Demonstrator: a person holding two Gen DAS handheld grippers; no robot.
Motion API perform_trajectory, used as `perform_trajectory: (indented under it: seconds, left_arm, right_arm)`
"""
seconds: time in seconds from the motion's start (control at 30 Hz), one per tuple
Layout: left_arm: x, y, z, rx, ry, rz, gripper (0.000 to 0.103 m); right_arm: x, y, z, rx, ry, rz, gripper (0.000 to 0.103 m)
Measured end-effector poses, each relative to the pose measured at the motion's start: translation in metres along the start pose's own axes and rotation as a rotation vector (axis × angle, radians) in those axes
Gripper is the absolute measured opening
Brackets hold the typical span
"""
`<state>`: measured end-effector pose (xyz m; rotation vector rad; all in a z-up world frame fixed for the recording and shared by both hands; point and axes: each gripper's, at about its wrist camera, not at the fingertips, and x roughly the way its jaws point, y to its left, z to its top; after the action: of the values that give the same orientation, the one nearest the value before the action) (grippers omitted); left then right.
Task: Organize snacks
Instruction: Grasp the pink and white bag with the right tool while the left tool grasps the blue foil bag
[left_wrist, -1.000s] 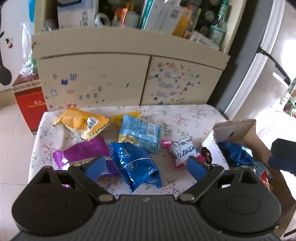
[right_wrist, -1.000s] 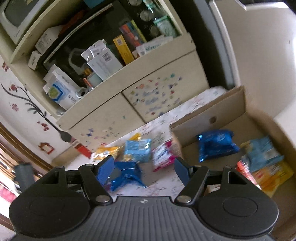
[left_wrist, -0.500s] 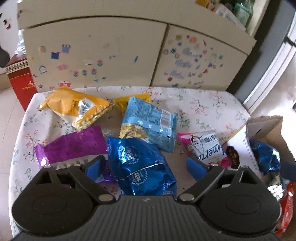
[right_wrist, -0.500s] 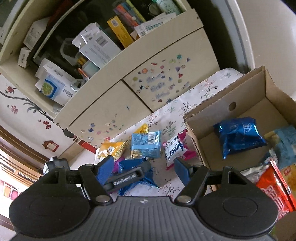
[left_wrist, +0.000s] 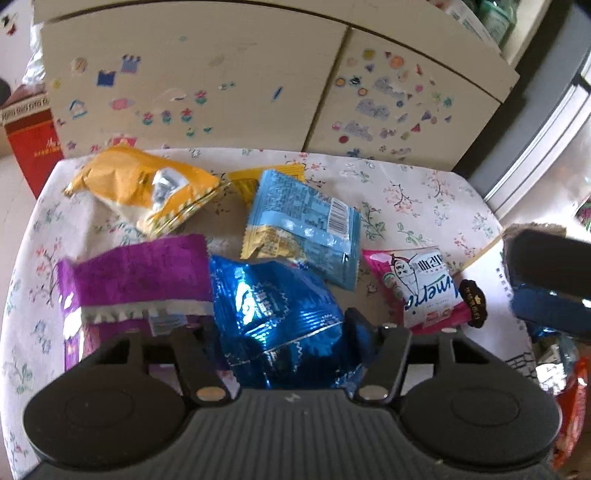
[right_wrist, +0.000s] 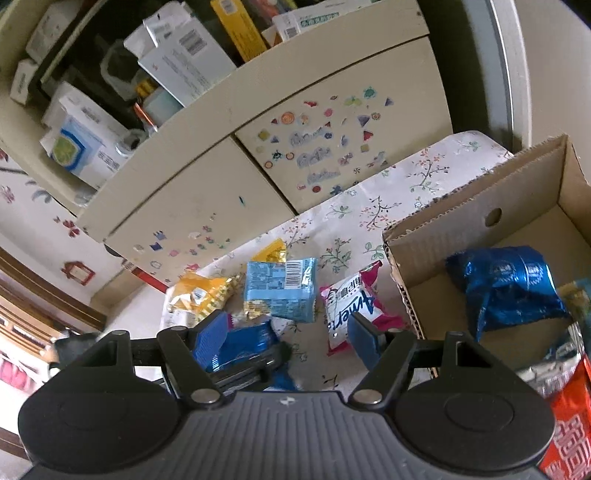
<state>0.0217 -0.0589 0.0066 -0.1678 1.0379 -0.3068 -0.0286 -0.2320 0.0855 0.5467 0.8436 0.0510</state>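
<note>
A dark blue foil snack bag (left_wrist: 273, 310) lies at the near edge of the flowered table (left_wrist: 406, 192). My left gripper (left_wrist: 282, 332) is closing its jaws on it, and both pads squeeze the bag's sides. Around the bag lie a purple packet (left_wrist: 140, 273), a yellow bag (left_wrist: 140, 184), a light blue packet (left_wrist: 303, 225) and a pink-and-white packet (left_wrist: 428, 291). My right gripper (right_wrist: 286, 332) hovers open over the table with nothing between its fingers. To its right stands a cardboard box (right_wrist: 436, 229) with another blue foil bag (right_wrist: 506, 284) inside.
A cream cabinet (left_wrist: 221, 92) with stickers on its doors stands right behind the table. Its open shelf (right_wrist: 177, 74) is crowded with boxes. A red carton (left_wrist: 33, 147) sits on the floor at the left. An orange-red packet (right_wrist: 569, 424) lies at the box's near end.
My left gripper came down over the dark blue bag and its jaws swung in from wide open onto the bag. My right gripper drifted over the table beside the box, still open.
</note>
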Motion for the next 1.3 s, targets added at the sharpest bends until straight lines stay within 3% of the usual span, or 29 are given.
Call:
perform_trajectory:
  seconds: [0.1,0.37,0.73,0.97,1.13,1.3]
  left_arm:
    - [-0.009,0.008,-0.003,-0.018,0.017,-0.014,0.057]
    - [-0.030,0.018,-0.016,0.061,0.013,-0.030,0.056]
    - [-0.039,0.030,-0.020,0.026,0.038,-0.067,0.054]
    - [-0.038,0.034,-0.022,0.015,0.045,-0.075,0.056]
    - [-0.037,0.035,-0.022,0.015,0.048,-0.074,0.058]
    - [-0.031,0.034,-0.025,0.018,0.063,-0.062,0.064]
  right_arm:
    - [0.010,0.004,0.003,-0.033,0.002,-0.034,0.077]
    - [0.038,0.022,0.006,-0.217,-0.010,-0.172,0.077]
    - [0.076,0.022,-0.003,-0.333,0.012,-0.317,0.076]
    - [0.088,0.031,-0.019,-0.506,0.015,-0.406,0.056]
    - [0.077,0.030,-0.019,-0.526,0.051,-0.333,0.049]
    - [0.069,0.032,-0.020,-0.521,0.095,-0.262,0.051]
